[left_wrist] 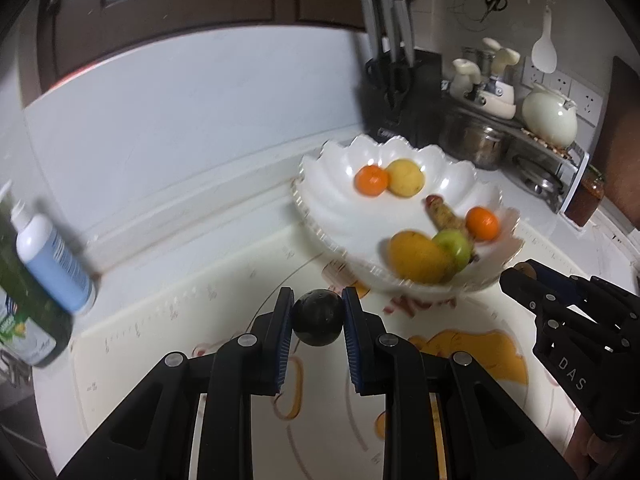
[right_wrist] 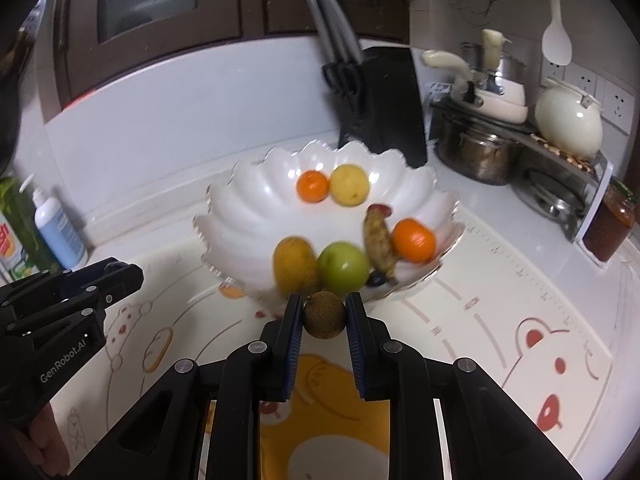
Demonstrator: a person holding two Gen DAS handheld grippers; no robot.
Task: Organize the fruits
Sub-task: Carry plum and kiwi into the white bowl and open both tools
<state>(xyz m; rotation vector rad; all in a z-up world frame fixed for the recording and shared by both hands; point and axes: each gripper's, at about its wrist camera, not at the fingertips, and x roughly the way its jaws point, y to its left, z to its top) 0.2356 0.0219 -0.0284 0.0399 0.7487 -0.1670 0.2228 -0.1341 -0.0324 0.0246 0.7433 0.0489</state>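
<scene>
left wrist: white counter (left_wrist: 168, 128), cartoon mat (left_wrist: 460, 344)

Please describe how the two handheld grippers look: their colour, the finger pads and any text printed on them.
Both are matte black plastic with angular linked bars and round silver pivot pins. The left gripper and right gripper have ribbed dark blue finger pads. White lettering reads "GenRobot.AI" on the left body, "DAS" on the right.

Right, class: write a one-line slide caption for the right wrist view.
Right gripper shut on a small brown fruit before the white scalloped bowl of fruit.
</scene>
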